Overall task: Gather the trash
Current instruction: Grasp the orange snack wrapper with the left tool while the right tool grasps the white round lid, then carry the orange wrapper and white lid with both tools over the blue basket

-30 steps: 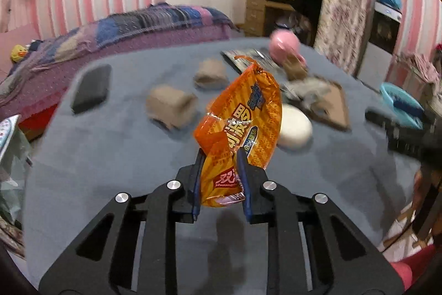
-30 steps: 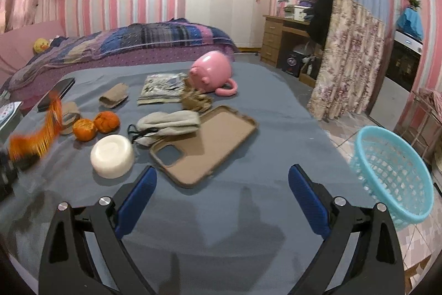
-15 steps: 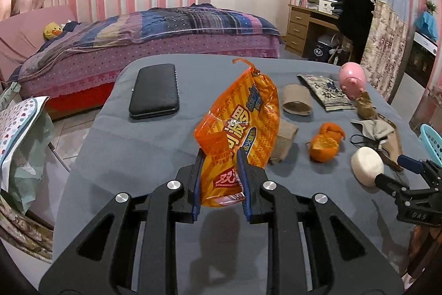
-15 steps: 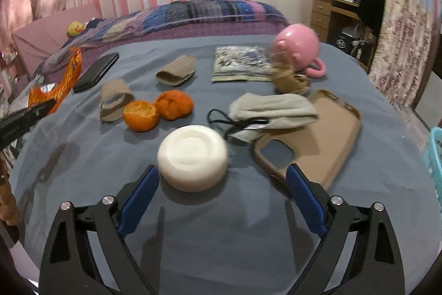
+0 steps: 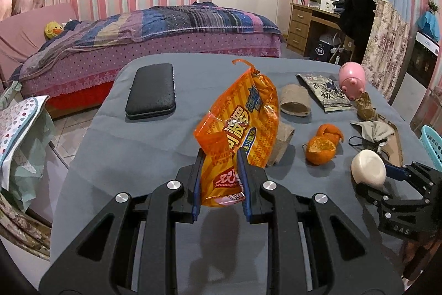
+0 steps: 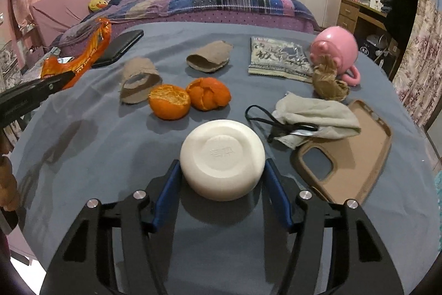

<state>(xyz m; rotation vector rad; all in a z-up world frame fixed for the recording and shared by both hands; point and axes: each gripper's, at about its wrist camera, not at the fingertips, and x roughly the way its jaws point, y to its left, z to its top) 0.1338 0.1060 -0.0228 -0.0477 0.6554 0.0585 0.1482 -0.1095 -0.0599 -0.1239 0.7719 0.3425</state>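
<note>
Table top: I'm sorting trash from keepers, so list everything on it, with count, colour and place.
snack bag: 1, orange, held above the table's left side
round puck: 1, white, near edge, between the right jaws
orange peels: 2, orange, centre
cardboard tubes: 2, brown, behind the peels
wallet: 1, black, far left
printed packet: 1, grey-patterned, far side
piggy bank: 1, pink, far right
crumpled paper: 1, brown, in front of the pig
face mask: 1, grey, black loops, right
phone case: 1, tan, right edge
left gripper: shut on the bag
right gripper: jaws have just been closing around the puck
</note>
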